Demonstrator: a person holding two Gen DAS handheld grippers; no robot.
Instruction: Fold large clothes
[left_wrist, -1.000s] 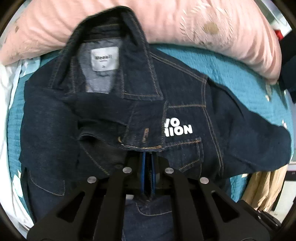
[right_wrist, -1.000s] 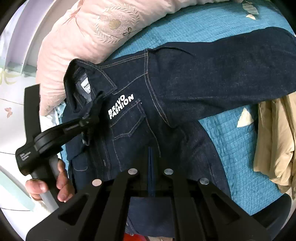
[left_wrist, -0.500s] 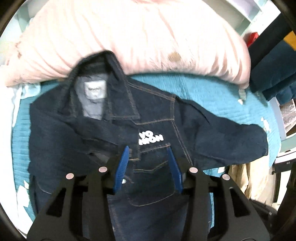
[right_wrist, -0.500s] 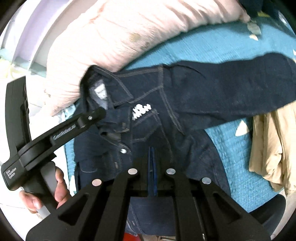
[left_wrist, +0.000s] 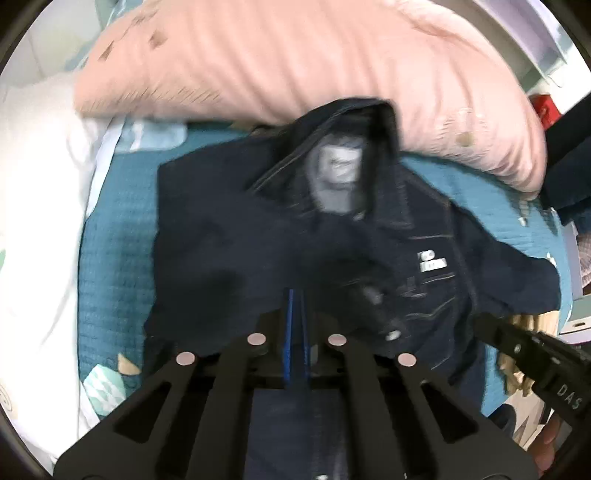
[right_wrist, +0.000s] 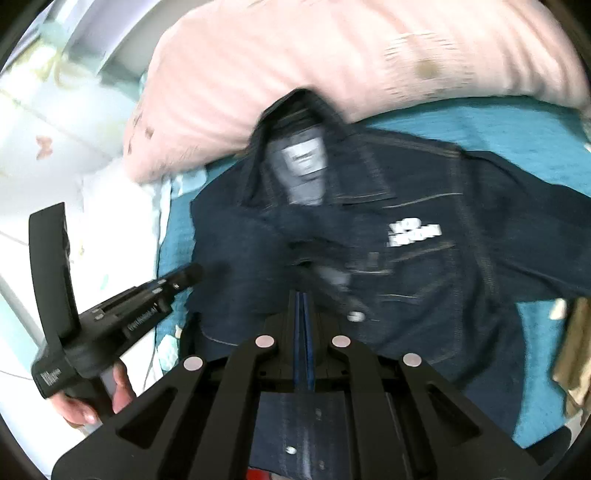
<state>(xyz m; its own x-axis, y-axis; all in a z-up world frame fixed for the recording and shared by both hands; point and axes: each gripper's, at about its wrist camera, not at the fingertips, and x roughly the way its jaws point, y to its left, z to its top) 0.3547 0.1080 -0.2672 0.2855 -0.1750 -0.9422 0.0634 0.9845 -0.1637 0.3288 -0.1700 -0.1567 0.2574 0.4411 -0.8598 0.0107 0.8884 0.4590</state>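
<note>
A dark denim jacket (left_wrist: 229, 258) lies front-up on the teal bedspread (left_wrist: 118, 240), with its collar against the pink pillow (left_wrist: 295, 66). My left gripper (left_wrist: 295, 295) hovers over the jacket's left half with its blue pads together. Motion blur hides whether any cloth is pinched. From the right wrist view, the left gripper (right_wrist: 192, 273) has its tip at the left edge of the jacket (right_wrist: 480, 295), and a hand (right_wrist: 118, 384) holds its grip. My right gripper (right_wrist: 303, 295) is shut on denim at the front placket. Its tip (left_wrist: 480, 325) shows at the jacket's lower right.
The pink pillow (right_wrist: 332, 74) blocks the far side. White bedding (left_wrist: 37, 221) lies to the left. A beige garment (right_wrist: 576, 350) sits at the right edge of the bed. Dark clothes (left_wrist: 569, 166) hang at the far right.
The left jaws let go of the placket, opened wide, then shut again. Both grippers swept left and rose a little. The collar now sits near the middle of both views.
</note>
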